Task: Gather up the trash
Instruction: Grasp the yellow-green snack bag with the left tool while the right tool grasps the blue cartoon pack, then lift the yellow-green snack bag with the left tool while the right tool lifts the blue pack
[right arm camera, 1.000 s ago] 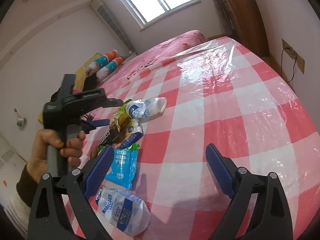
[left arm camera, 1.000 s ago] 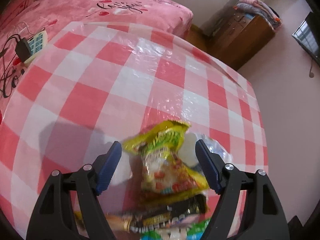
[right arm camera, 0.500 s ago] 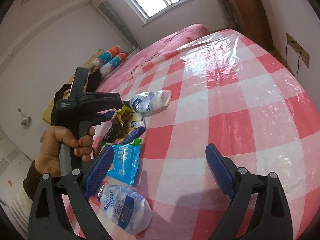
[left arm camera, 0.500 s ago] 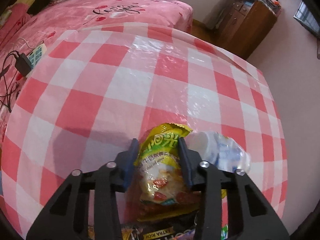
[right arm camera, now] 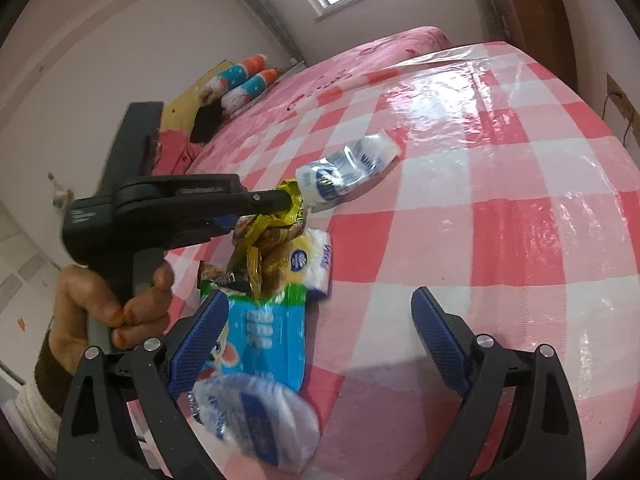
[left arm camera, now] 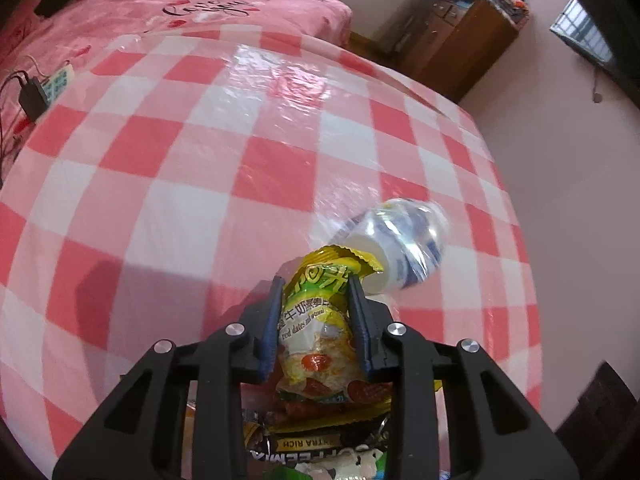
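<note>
A yellow-green snack packet [left arm camera: 316,332] stands between the blue pads of my left gripper [left arm camera: 315,280], whose jaws are closing and squeeze its sides. From the right wrist view the same left gripper [right arm camera: 288,200] pinches the packet [right arm camera: 280,228] above the trash pile. A crushed white-and-blue bottle [left arm camera: 404,248] lies just beyond it on the cloth. My right gripper [right arm camera: 319,294] is open over the table edge, nothing between its pads. A blue wrapper [right arm camera: 264,332] and a second crushed bottle [right arm camera: 256,420] lie by its left finger.
A red-and-white checked cloth under clear plastic covers the table [left arm camera: 200,160]. A dark wrapper [left arm camera: 316,444] and a white packet [right arm camera: 316,260] lie in the pile. A pink bed [left arm camera: 160,8], a power strip [left arm camera: 44,88] and a wooden cabinet [left arm camera: 468,44] stand beyond. A hand [right arm camera: 104,304] grips the left handle.
The left jaws have come together from wide apart onto the yellow-green packet, and the left gripper has shifted across the table. The right gripper has drifted a little closer to the pile, still open.
</note>
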The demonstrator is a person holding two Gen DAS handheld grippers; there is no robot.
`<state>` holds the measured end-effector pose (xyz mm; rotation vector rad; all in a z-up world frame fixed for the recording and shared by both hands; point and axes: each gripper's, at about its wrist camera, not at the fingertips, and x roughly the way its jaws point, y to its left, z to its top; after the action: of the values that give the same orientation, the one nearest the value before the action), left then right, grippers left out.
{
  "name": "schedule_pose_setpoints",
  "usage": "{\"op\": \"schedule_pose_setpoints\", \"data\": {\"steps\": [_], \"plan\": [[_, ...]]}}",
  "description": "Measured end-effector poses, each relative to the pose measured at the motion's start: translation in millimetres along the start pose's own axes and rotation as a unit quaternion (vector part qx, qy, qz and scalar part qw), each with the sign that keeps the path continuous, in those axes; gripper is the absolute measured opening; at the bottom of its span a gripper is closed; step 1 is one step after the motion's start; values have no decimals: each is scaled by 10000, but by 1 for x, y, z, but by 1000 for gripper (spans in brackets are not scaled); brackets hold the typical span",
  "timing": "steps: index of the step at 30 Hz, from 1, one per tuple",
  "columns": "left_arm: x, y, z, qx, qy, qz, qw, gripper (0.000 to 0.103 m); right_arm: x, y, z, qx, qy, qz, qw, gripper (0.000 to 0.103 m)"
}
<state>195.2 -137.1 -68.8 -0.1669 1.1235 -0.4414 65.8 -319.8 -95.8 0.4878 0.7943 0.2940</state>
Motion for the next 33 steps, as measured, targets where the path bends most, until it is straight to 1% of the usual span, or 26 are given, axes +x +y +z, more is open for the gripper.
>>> {"op": "schedule_pose_setpoints", "data": {"steps": [3, 6, 10, 14, 15, 16, 17, 18, 20, 21, 24, 30, 33], "plan": [[-11, 3, -3, -45, -146, -141, 9998, 32, 2, 6, -1, -134, 21, -6, 9999, 92], [-22, 9, -4, -99, -312, -102, 9994, 32, 5, 14, -3, -255, 22, -13, 9997, 92], [-36, 21, -5, -248, -482, -189, 9984, 30, 6, 23, -4, -411, 32, 48, 9991, 92], [-50, 33, -8, -326, -613, -266, 9972, 29, 9, 29, -7, -554, 129, 9, 9984, 91], [-52, 35, -9, -339, -628, -286, 9970, 28, 11, 30, -7, -559, 198, 9, 9982, 85], [-55, 39, -11, -371, -651, -314, 9967, 28, 16, 32, -9, -567, 361, 16, 9977, 83], [-58, 42, -13, -390, -667, -330, 9965, 27, 18, 33, -10, -582, 430, 23, 9974, 81], [-61, 45, -14, -404, -693, -345, 9962, 27, 19, 37, -11, -636, 447, 11, 9970, 80], [-65, 51, -17, -426, -725, -355, 9958, 26, 22, 46, -13, -743, 587, 151, 9954, 78], [-67, 56, -19, -452, -740, -353, 9956, 25, 23, 52, -15, -790, 625, 255, 9946, 78], [-72, 67, -25, -529, -748, -367, 9951, 23, 24, 66, -18, -988, 617, 214, 9930, 79], [-83, 94, -45, -702, -711, -391, 9942, 21, 35, 87, -26, -1162, 775, 518, 9888, 79], [-87, 103, -57, -705, -662, -377, 9946, 21, 38, 97, -29, -1291, 783, 511, 9872, 79]]}}
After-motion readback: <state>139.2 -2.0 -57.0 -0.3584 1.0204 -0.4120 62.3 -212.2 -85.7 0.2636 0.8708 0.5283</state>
